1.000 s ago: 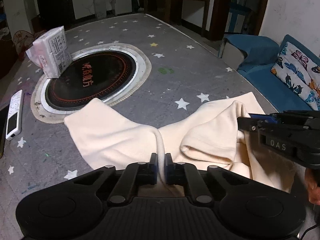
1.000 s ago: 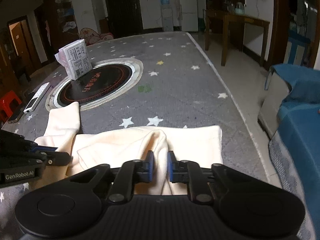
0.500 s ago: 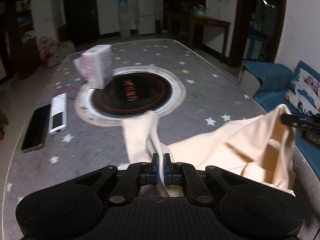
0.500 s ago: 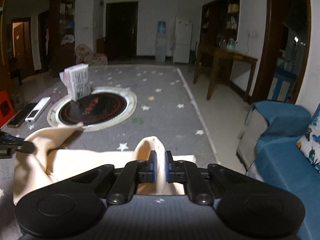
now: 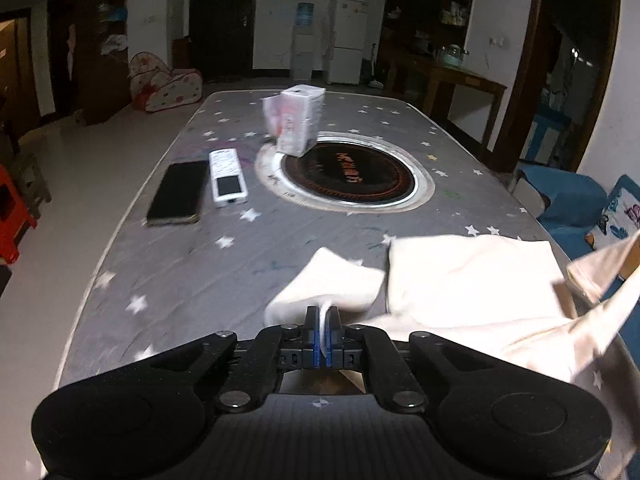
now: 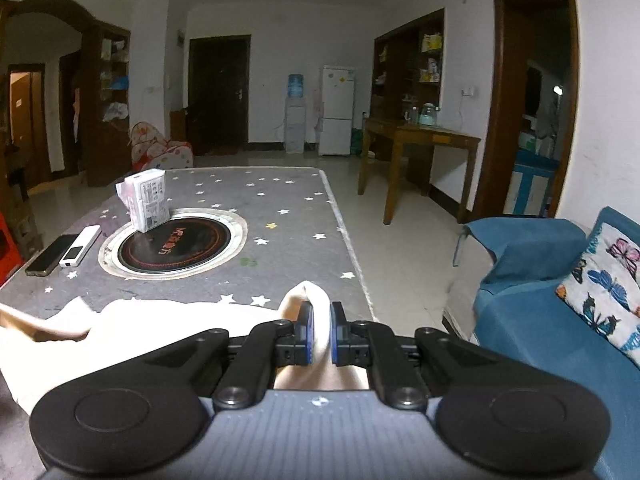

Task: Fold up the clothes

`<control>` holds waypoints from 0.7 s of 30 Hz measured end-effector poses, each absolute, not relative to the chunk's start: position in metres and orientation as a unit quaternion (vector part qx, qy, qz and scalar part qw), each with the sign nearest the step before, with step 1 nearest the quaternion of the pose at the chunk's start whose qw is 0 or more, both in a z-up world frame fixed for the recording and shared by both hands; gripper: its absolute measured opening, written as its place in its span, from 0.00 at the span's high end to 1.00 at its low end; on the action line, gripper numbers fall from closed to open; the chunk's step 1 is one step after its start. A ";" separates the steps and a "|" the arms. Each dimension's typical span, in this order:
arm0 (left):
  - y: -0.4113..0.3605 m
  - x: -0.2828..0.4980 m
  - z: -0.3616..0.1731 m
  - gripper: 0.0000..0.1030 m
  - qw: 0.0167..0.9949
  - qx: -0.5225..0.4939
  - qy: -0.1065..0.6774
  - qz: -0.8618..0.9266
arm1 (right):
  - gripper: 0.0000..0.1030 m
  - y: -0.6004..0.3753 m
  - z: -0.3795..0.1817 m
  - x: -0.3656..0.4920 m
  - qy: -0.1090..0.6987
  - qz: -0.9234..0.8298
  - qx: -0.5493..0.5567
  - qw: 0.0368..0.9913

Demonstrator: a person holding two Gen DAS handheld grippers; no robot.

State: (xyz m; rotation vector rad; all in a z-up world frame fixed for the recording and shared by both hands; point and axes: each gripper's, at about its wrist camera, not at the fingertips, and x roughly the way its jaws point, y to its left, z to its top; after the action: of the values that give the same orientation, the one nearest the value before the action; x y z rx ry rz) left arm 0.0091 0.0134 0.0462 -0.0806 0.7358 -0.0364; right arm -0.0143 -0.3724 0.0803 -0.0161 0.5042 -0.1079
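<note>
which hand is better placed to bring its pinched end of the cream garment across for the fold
Left, likely: the left gripper pinches a loose flap of the cream garment over open table; the right gripper holds cloth at the table's edge.

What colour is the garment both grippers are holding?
Plain cream, with no print; the garment shows best in the left wrist view.

A home's living and dining room: a white two-door fridge (image 6: 337,110) beside a blue-bottled water dispenser (image 6: 295,120), a brown wooden side table (image 6: 420,152), a blue fabric sofa (image 6: 532,300) with a butterfly-print cushion (image 6: 608,284), and a grey star-patterned table cover (image 5: 280,240).
</note>
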 end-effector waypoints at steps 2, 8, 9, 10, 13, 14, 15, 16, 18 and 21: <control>0.022 -0.006 0.046 0.97 0.931 -0.044 0.362 -0.014 | 0.93 -0.377 0.079 -0.026 0.256 -0.057 -0.002 0.965; 0.045 -0.041 0.052 0.97 0.929 -0.066 0.363 -0.008 | 0.93 -0.389 0.066 -0.046 0.295 -0.065 0.010 0.953; 0.048 -0.046 0.053 0.97 0.929 -0.068 0.364 -0.005 | 0.93 -0.391 0.064 -0.049 0.301 -0.064 0.014 0.951; 0.050 -0.049 0.053 0.97 0.929 -0.065 0.365 -0.006 | 0.93 -0.395 0.061 -0.052 0.312 -0.058 0.026 0.948; 0.056 -0.055 0.053 0.97 0.925 -0.062 0.376 -0.005 | 0.93 -0.399 0.049 -0.058 0.335 -0.071 0.032 0.939; 0.059 -0.056 0.052 0.97 0.922 -0.072 0.380 -0.005 | 0.93 -0.400 0.047 -0.061 0.336 -0.074 0.030 0.938; 0.061 -0.059 0.055 0.97 0.923 -0.079 0.378 -0.004 | 0.93 -0.401 0.048 -0.066 0.333 -0.076 0.038 0.939; 0.064 -0.062 0.058 0.97 0.923 -0.085 0.375 -0.003 | 0.93 -0.402 0.053 -0.073 0.322 -0.071 0.052 0.943; 0.068 -0.066 0.069 0.97 0.931 -0.085 0.355 -0.002 | 0.93 -0.398 0.067 -0.084 0.291 -0.068 0.050 0.953; 0.075 -0.070 0.085 0.97 0.940 -0.089 0.330 -0.003 | 0.93 -0.396 0.085 -0.093 0.255 -0.061 0.035 0.964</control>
State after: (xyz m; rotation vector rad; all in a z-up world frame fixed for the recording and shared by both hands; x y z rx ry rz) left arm -0.0704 0.0755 0.0847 -0.1825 0.6731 -0.0066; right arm -0.0932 -0.3962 0.0852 0.0709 0.5160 -0.1232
